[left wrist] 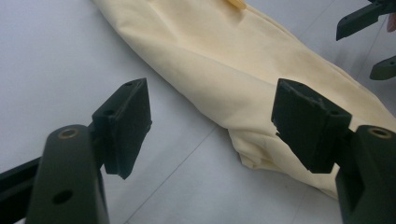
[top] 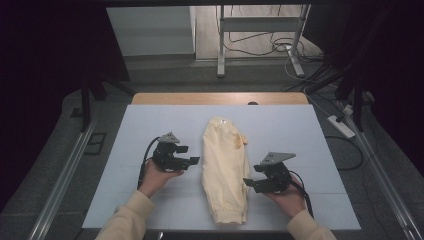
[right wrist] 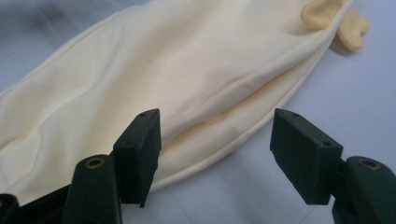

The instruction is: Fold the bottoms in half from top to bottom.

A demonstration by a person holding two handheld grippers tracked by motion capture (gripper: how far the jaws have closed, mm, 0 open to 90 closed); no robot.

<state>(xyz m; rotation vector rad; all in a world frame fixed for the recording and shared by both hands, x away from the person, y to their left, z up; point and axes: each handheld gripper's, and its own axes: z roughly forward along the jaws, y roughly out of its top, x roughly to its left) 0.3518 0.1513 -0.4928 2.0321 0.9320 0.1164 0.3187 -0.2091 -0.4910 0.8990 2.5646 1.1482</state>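
Pale yellow garment (top: 225,167), folded into a long narrow strip, lying lengthwise mid-mat on white mat (top: 150,120). Looks light, soft, floppy — likely to sag and unfold if lifted from one point; thin layers prob. slide over each other. Not fragile. Small yellow tab (right wrist: 338,23) sticking out near far end of garment.

Left gripper (top: 187,155) just beside garment's left edge, jaws apart, nothing between, no contact seen. In left gripper view, near folded corner of garment close to one pad. Right gripper (top: 250,184) just beside garment's right edge near its lower half, jaws apart; right gripper view shows garment's long folded edge between the pads but not pinched.

Best hold, judging by look: pinch all layers at long folded edges or corners, both sides at once, to keep the fold.

Room: bare mat both sides of garment, plenty for sliding/flipping. Near end of garment close to mat's front edge — little slack there. Wooden table edge (top: 220,98) beyond garment's far end.
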